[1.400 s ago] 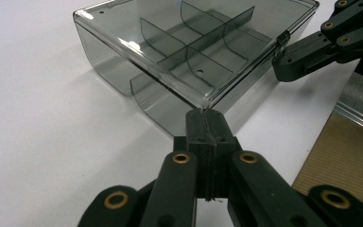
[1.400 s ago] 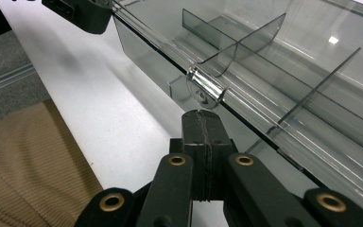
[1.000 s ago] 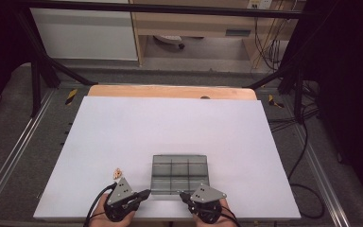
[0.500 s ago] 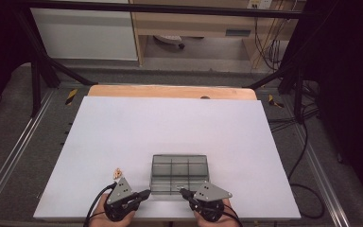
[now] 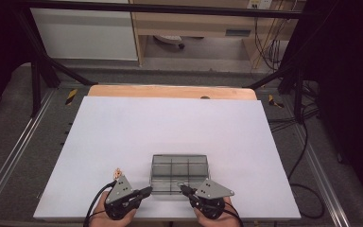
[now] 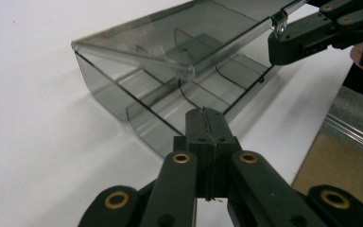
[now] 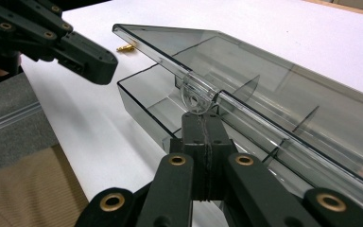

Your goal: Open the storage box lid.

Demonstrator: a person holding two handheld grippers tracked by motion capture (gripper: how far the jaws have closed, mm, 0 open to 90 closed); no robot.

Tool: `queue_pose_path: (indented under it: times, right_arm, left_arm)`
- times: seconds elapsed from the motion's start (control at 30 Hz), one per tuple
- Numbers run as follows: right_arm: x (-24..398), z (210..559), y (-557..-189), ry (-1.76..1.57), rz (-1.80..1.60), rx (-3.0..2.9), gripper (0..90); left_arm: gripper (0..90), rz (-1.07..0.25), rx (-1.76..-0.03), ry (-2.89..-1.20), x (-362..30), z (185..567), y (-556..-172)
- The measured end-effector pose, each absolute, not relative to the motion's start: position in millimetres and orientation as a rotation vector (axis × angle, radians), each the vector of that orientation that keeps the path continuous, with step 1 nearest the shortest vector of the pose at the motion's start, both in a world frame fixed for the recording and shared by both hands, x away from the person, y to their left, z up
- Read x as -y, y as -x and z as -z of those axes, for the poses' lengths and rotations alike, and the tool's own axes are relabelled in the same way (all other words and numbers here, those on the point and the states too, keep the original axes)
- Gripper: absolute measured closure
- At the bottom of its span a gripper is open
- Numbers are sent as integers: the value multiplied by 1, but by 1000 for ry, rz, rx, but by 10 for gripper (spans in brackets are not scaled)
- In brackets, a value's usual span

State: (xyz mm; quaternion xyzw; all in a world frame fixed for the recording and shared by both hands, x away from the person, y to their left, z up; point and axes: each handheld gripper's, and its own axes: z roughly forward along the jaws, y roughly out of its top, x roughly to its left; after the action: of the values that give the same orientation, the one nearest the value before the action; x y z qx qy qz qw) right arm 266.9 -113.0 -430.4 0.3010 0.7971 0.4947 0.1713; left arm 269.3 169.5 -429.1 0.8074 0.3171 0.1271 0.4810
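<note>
A smoky clear plastic box (image 5: 179, 163) with divided compartments sits near the table's front edge. Its lid (image 7: 274, 71) is lifted at the front and tilts up over the compartments (image 6: 170, 101). My right gripper (image 7: 203, 117) is shut, and its tips sit right under the lid's round clear tab (image 7: 193, 94), touching it. The left gripper view shows that gripper (image 6: 279, 45) at the tab (image 6: 279, 21). My left gripper (image 6: 206, 113) is shut with nothing in it, its tips close to the box's front wall (image 6: 146, 127). From above, the left gripper (image 5: 149, 190) and the right gripper (image 5: 182, 187) flank the front of the box.
The box stands on a white table (image 5: 170, 123) with a wooden strip (image 5: 170, 91) along its far edge. A small brass piece (image 7: 125, 47) lies on the table behind the left gripper (image 7: 101, 66). Metal rails and cables (image 5: 307, 156) run beside the table.
The right gripper has shifted slightly at the front of the box. The left gripper has kept still.
</note>
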Motion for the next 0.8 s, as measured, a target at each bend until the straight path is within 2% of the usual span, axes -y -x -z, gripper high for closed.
queue_pose_path:
  times: [0.3,0.4,0.43,0.47,0.5,0.53,0.57,0.6,0.67,0.7,0.73,0.8]
  right_arm:
    - [114,431,-268,-876,-1421,-2280,900]
    - [115,432,-266,-906,-1436,-2298,784]
    - [118,432,-264,-933,-1430,-2299,700]
    - [118,432,-264,-933,-1430,-2299,700]
    - [123,429,-262,-963,-1440,-2294,620]
    - [123,429,-262,-963,-1440,-2294,620]
    - [127,427,-261,-983,-1444,-2306,542]
    - [127,427,-261,-983,-1444,-2306,542]
    - [132,428,-260,-1012,-1440,-2304,473]
    - [137,429,-259,-1035,-1425,-2294,410]
    - [137,429,-259,-1035,-1425,-2294,410]
    - [142,429,-260,-1051,-1415,-2275,354]
  left_arm:
    - [900,-290,-769,-1933,-164,421,-284]
    - [900,-291,-766,-1933,-163,419,-286]
    - [900,-286,-763,-1930,-162,418,-287]
    - [900,-286,-763,-1930,-162,418,-287]
    - [900,-289,-759,-1931,-162,416,-289]
    - [900,-289,-759,-1931,-162,416,-289]
    - [900,-288,-756,-1930,-161,415,-290]
    - [900,-286,-760,-1926,-161,413,-291]
    - [900,-285,-759,-1922,-160,411,-294]
    - [900,-287,-758,-1922,-159,410,-295]
    - [900,-288,-758,-1921,-159,409,-296]
    - [900,-289,-758,-1918,-159,407,-298]
